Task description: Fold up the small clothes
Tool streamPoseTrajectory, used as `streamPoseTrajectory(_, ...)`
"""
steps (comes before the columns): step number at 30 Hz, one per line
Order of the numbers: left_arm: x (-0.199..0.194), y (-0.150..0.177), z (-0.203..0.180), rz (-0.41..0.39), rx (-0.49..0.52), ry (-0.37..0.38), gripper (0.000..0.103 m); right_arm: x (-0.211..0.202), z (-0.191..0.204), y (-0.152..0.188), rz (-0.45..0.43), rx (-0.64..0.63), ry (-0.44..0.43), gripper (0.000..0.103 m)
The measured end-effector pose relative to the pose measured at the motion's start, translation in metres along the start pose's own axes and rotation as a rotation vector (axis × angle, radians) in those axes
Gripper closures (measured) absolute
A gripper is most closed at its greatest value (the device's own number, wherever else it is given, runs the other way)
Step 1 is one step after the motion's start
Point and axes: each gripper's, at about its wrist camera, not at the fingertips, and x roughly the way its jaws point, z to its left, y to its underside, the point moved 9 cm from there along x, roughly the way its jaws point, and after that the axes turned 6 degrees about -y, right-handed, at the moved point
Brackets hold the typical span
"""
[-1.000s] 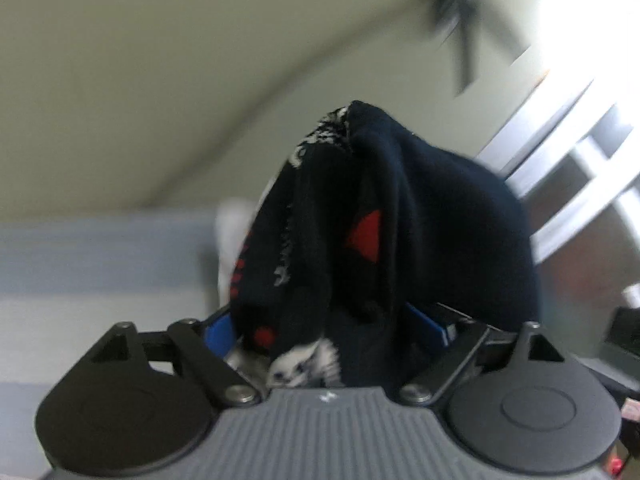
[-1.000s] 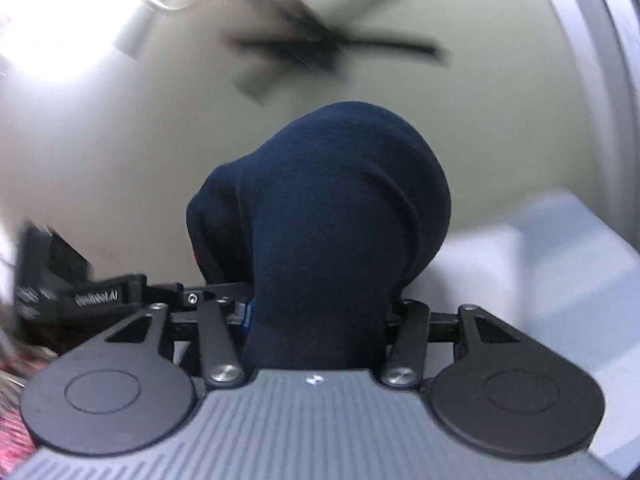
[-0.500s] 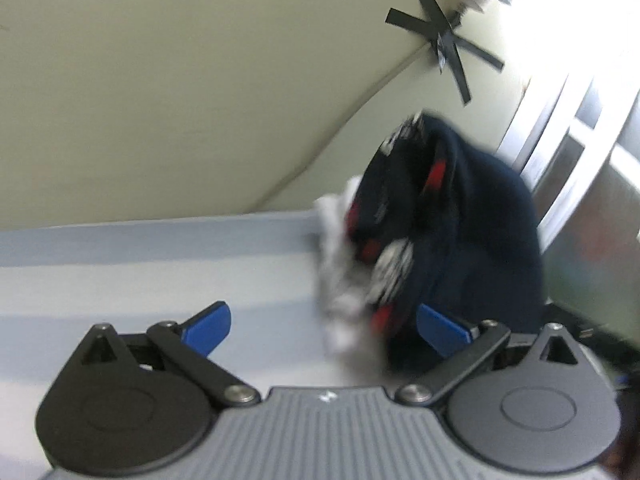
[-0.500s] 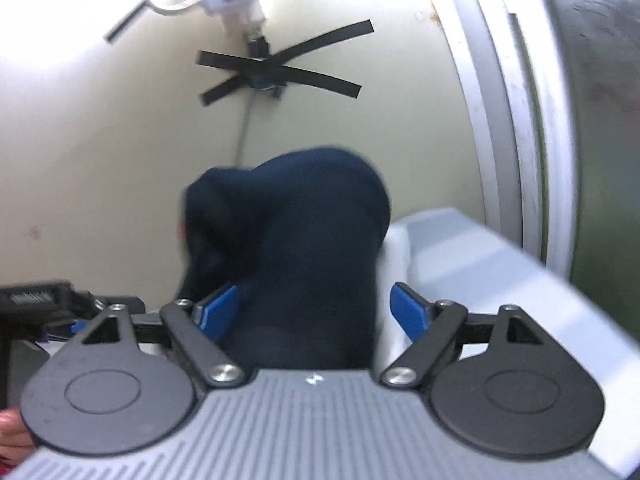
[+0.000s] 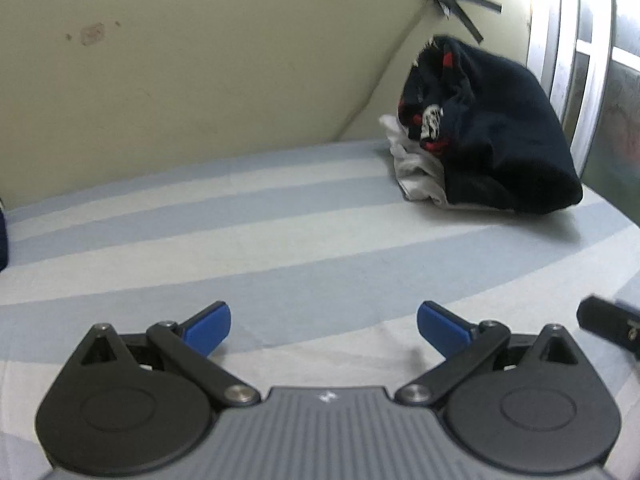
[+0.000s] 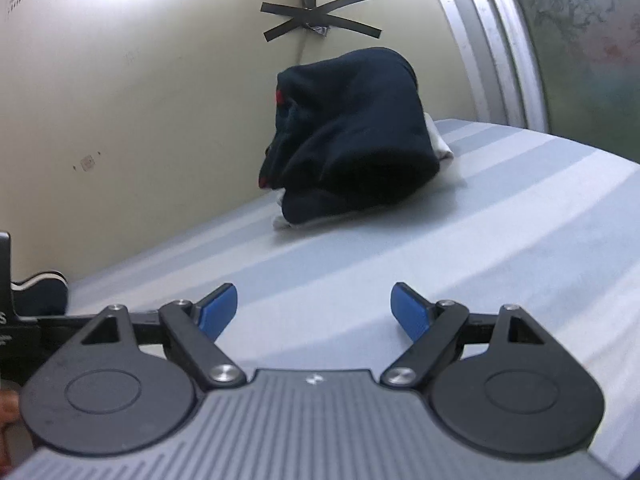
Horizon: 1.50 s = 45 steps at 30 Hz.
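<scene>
Nearest, the left tongs point(image 5: 323, 322) and right tongs point(image 6: 314, 306) both stand spread wide with nothing between their blue pads, having just been opening, so the release looks done. Beyond them stretches the striped bed point(image 5: 240, 240). Farthest, the navy garment point(image 5: 496, 136) sits bundled on a white cloth point(image 5: 416, 176) against the wall, apparently stacked aside as finished.

Striped blue-and-white bedsheet point(image 5: 280, 240), cream wall point(image 5: 200, 60) with crossed black tape point(image 6: 320, 18).

Navy garment point(image 5: 504, 136), blue-striped sheet point(image 5: 280, 240)
</scene>
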Motion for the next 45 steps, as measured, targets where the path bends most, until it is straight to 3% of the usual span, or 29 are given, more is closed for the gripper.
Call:
streamPoseTrajectory(8,-0.008,0.001,0.002,-0.028,0.026,-0.029,0.0,-0.021,-0.013,0.006,-0.074,0.065,0.05,0.015)
streamPoseTrajectory(27,-0.005,0.006,-0.004,-0.02,0.063,-0.04,0.0,-0.023,-0.022,0.008,-0.079,0.115,0.057,0.014)
streamPoseTrajectory(45,-0.013,0.004,-0.008,-0.06,0.108,-0.055,0.0,-0.025,-0.023,0.007,-0.098,0.139,0.049,0.013)
